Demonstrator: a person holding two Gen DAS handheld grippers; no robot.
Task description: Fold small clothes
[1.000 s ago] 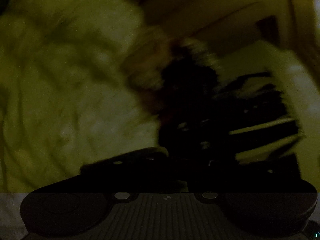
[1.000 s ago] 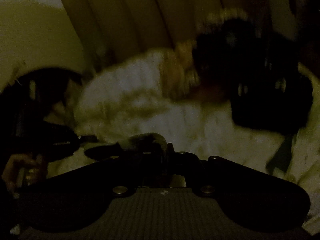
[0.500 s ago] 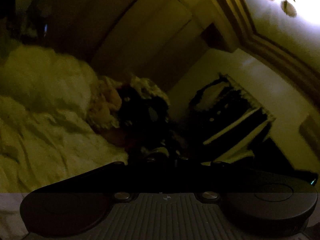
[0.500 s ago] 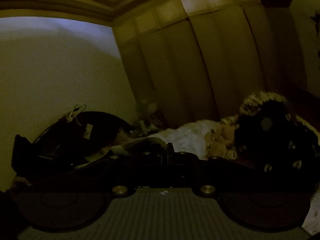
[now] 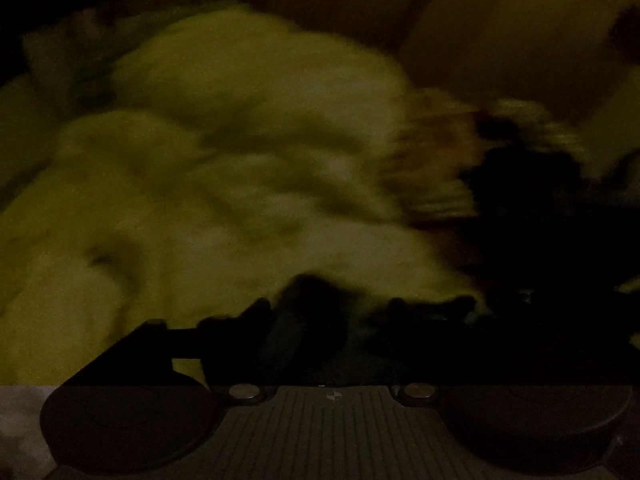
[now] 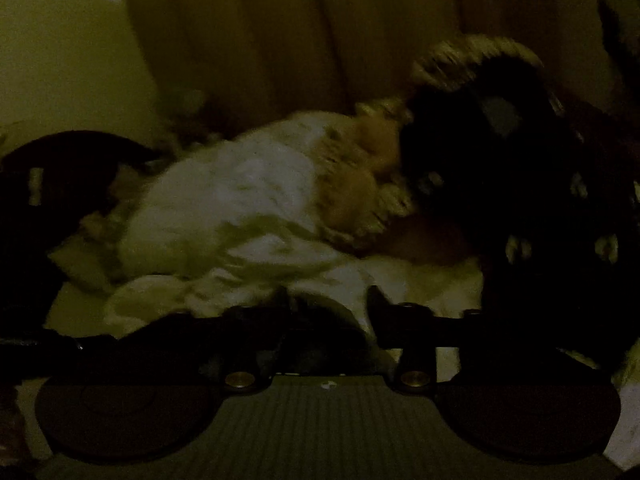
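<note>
Ahead of both cameras, on the bed [image 6: 420,280], a rumpled pale cloth [image 6: 248,200] lies beside a dark patterned garment [image 6: 520,184], all dim and smeared with blur. My right gripper [image 6: 328,300] shows a clear gap between its fingers with nothing in it, low over the pale cloth; whether the left gripper [image 5: 352,312] is parted or holds something I cannot tell (too dark). I'd slow down, pick one hem, and pinch only a single layer.

A bed [image 6: 420,280] with a pale sheet carries everything. On it lie a crumpled white cloth [image 6: 240,200], a dark patterned garment [image 6: 520,200] and a tan frilled piece [image 6: 360,192] between them.
</note>
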